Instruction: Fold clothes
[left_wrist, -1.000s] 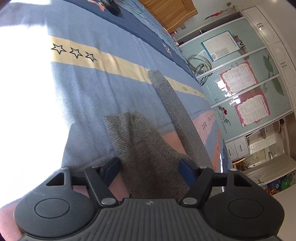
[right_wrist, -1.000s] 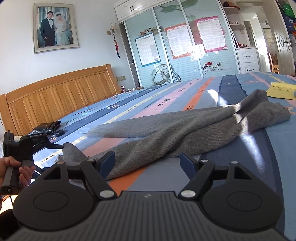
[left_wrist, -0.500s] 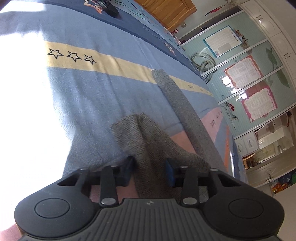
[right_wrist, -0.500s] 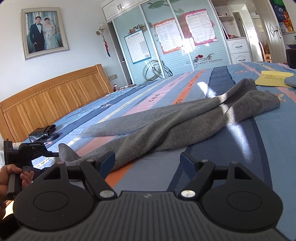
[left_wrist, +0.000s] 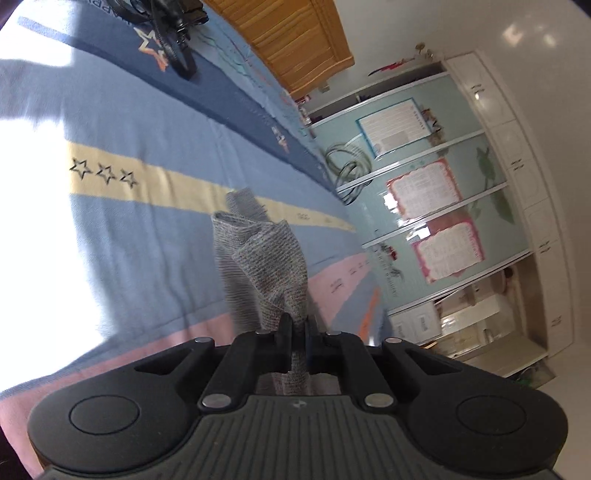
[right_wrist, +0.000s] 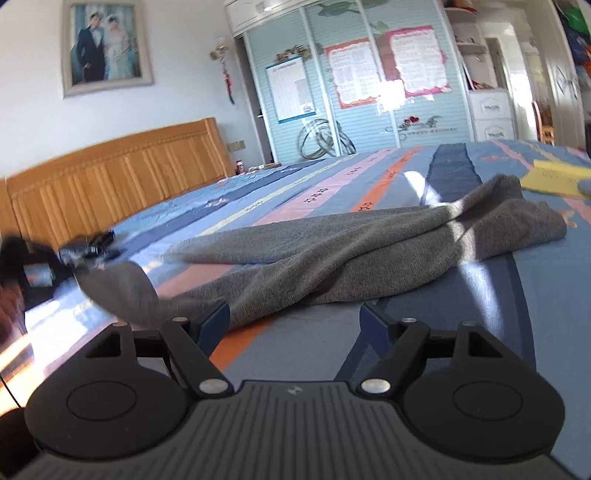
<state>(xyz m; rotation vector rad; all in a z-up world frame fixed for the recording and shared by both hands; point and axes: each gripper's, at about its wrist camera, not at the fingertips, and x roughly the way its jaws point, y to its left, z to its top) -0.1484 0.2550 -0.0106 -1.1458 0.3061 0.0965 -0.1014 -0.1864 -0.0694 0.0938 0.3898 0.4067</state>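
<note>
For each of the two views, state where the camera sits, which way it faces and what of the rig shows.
Left wrist: on the left gripper, facing along the striped bedspread toward the wardrobe; its fingers pinch the grey garment.
Right wrist: on the right gripper, low over the bed, facing the headboard; fingers apart, empty.
Shared: garment, bedspread, wardrobe.

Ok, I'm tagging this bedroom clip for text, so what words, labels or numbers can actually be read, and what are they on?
Nothing reads with certainty.
Wardrobe door decal: script lettering, too blurred to read.
Blue-framed poster: dense print, too small.
Two pink-framed posters: dense print, too small.
Striped bedspread: small printed marks beside the stars, illegible.
Yellow paper: faint marks, unreadable.
Top of the bedspread in the left wrist view: cropped letters, not readable.
</note>
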